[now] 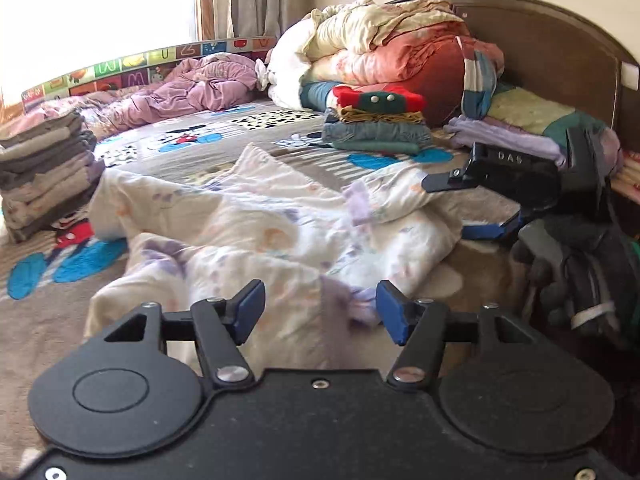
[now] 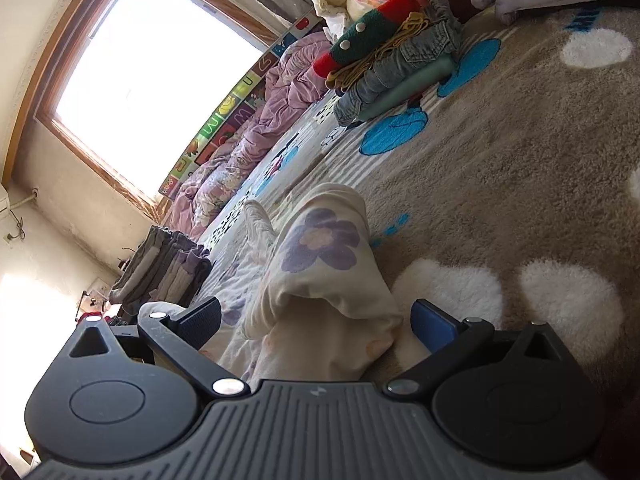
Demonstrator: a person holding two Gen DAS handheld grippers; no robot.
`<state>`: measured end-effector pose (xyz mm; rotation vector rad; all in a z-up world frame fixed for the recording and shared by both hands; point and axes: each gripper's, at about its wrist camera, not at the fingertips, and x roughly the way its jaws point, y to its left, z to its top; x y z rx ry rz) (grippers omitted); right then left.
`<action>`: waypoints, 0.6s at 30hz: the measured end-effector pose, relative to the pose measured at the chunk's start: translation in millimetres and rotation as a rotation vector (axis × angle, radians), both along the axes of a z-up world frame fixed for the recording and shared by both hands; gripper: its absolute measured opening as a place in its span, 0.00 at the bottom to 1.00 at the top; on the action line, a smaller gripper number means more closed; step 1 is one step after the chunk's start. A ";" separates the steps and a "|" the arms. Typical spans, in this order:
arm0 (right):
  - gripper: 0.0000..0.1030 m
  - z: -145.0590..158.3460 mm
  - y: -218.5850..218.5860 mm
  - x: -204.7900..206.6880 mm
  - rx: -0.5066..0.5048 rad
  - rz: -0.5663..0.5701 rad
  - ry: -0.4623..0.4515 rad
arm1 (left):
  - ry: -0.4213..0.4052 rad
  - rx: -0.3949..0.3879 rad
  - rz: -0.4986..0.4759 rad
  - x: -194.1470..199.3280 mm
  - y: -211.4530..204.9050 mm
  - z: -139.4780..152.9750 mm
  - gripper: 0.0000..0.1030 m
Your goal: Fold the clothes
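Nearest us, the left gripper (image 1: 320,312) stood with its blue pads apart, nothing pinched between them; the cream floral garment (image 1: 256,236) lay just past the tips, rumpled on the bed's tan cartoon blanket (image 1: 40,320). We saw no pad pressing on cloth there.

The right gripper (image 2: 316,320) was also spread wide, rolled onto its side. A bunched fold of the same garment (image 2: 320,276), printed with a purple flower, sat between its fingers, but we could see gaps on both sides, so it was released, not clamped. From the left wrist view that gripper (image 1: 460,208) hovered at the garment's right edge, held by a dark-gloved hand (image 1: 576,256).

Farther out, we noted a grey folded stack (image 1: 44,176) at the left and a second stack (image 1: 376,124) topped by a red-and-green knit, with denim beneath. Beyond lay a crumpled lilac quilt (image 1: 192,92), piled bedding (image 1: 384,52) against the brown headboard (image 1: 560,56), and a bright window (image 2: 148,84).
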<state>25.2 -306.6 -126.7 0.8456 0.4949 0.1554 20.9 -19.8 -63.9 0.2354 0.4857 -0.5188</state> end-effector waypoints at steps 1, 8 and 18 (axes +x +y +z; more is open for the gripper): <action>0.98 -0.1 3.3 0.7 -0.011 0.000 0.003 | -0.009 0.045 -0.002 -1.1 -0.1 -4.8 0.62; 1.00 1.2 25.5 3.5 -0.093 0.022 0.012 | -0.097 0.323 -0.065 -18.9 -6.6 -46.7 0.68; 1.00 -0.2 22.0 -1.3 -0.080 0.051 0.001 | -0.129 -0.161 0.123 5.1 66.1 -1.2 0.14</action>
